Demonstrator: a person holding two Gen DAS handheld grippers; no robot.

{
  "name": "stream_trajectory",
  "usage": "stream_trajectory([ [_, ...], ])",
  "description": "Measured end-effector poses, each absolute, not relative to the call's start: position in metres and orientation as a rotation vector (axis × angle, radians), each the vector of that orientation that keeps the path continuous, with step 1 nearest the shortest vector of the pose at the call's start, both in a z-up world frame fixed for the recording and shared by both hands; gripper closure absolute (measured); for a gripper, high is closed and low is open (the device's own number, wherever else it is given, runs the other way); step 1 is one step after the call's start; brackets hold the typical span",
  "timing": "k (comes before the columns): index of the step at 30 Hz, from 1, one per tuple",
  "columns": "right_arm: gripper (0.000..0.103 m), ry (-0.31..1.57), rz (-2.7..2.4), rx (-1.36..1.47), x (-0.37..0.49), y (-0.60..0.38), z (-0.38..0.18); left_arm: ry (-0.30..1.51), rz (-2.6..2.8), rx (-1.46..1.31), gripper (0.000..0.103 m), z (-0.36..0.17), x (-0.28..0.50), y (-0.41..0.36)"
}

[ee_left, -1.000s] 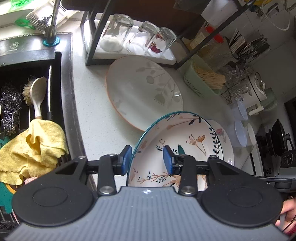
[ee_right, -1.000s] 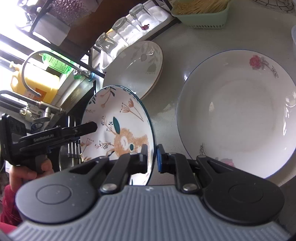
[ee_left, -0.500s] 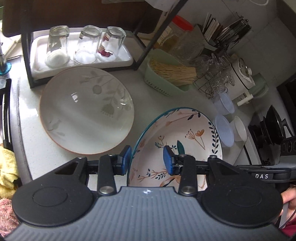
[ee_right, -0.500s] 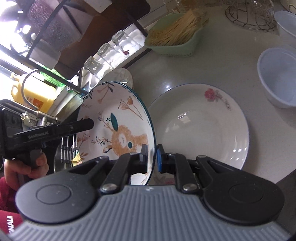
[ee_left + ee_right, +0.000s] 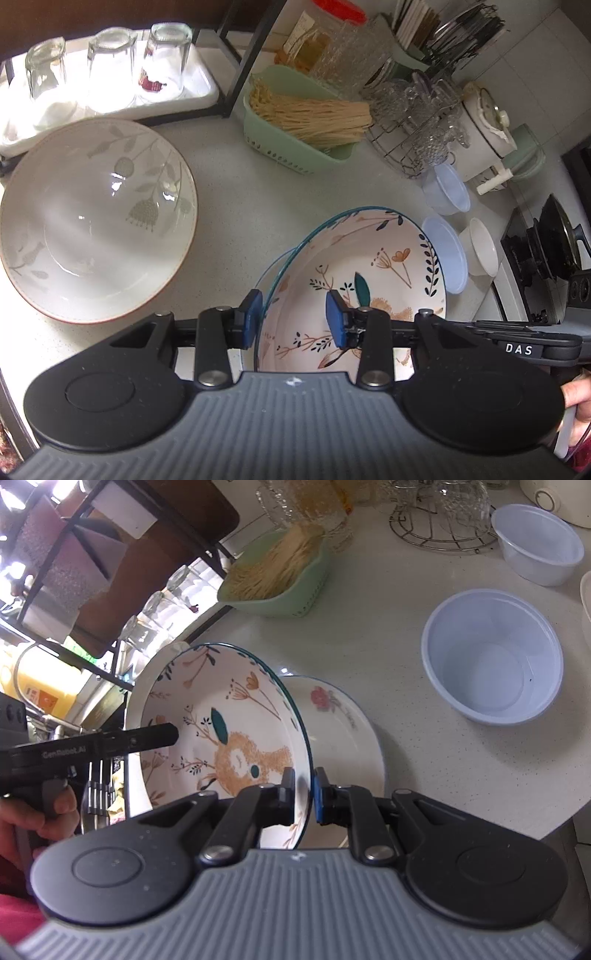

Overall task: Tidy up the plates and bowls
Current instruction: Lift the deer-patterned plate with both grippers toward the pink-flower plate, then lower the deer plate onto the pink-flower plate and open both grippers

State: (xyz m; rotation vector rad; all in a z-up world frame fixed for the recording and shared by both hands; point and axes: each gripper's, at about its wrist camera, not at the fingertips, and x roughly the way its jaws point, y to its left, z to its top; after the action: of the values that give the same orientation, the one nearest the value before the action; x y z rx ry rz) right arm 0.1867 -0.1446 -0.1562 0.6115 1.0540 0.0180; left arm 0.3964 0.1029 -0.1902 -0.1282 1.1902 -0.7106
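Note:
My right gripper (image 5: 303, 794) is shut on the rim of a teal-rimmed floral plate (image 5: 229, 734) and holds it tilted over a white rose-print plate (image 5: 343, 734) on the counter. In the left wrist view the floral plate (image 5: 369, 273) hides most of the rose plate. My left gripper (image 5: 293, 319) is open, its fingers on either side of the floral plate's rim without pinching it. A large grey leaf-pattern plate (image 5: 92, 221) lies on the counter to the left.
Blue plastic bowls (image 5: 491, 657) (image 5: 535, 542) and a white bowl (image 5: 480, 247) sit to the right. A green basket of noodles (image 5: 303, 122), a wire rack of glassware (image 5: 417, 110), a tray of upturned glasses (image 5: 107, 74) and a stove (image 5: 546, 254) ring the counter.
Both grippers carried the floral plate rightward, away from the sink, over the rose plate. The plate has tipped from near upright to a lower tilt.

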Motion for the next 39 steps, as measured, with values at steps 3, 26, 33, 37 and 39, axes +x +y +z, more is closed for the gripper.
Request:
stream_trajectory([
  [3,0.089,1.051,0.016,0.613,0.189,-0.148,-0.16,1.202,-0.699,-0.097,0.06,-0.195,0.398,0.095],
  [26,0.088,1.066,-0.019,0.601,0.204,-0.151,-0.188,1.277,-0.594,0.014,0.06,-0.212,0.402,0.066],
  [33,0.088,1.033,-0.025,0.658,0.198,-0.152,-0.193,1.284,-0.567,0.032,0.059,-0.208,0.403,0.062],
  [37,0.089,1.022,-0.032,0.669,0.197,-0.149,-0.194,1.296,-0.523,0.004,0.056,-0.207,0.408,0.067],
  [39,0.089,1.016,-0.032,0.665,0.196,-0.149,-0.194,1.3,-0.526,-0.029,0.053,-0.207,0.408,0.071],
])
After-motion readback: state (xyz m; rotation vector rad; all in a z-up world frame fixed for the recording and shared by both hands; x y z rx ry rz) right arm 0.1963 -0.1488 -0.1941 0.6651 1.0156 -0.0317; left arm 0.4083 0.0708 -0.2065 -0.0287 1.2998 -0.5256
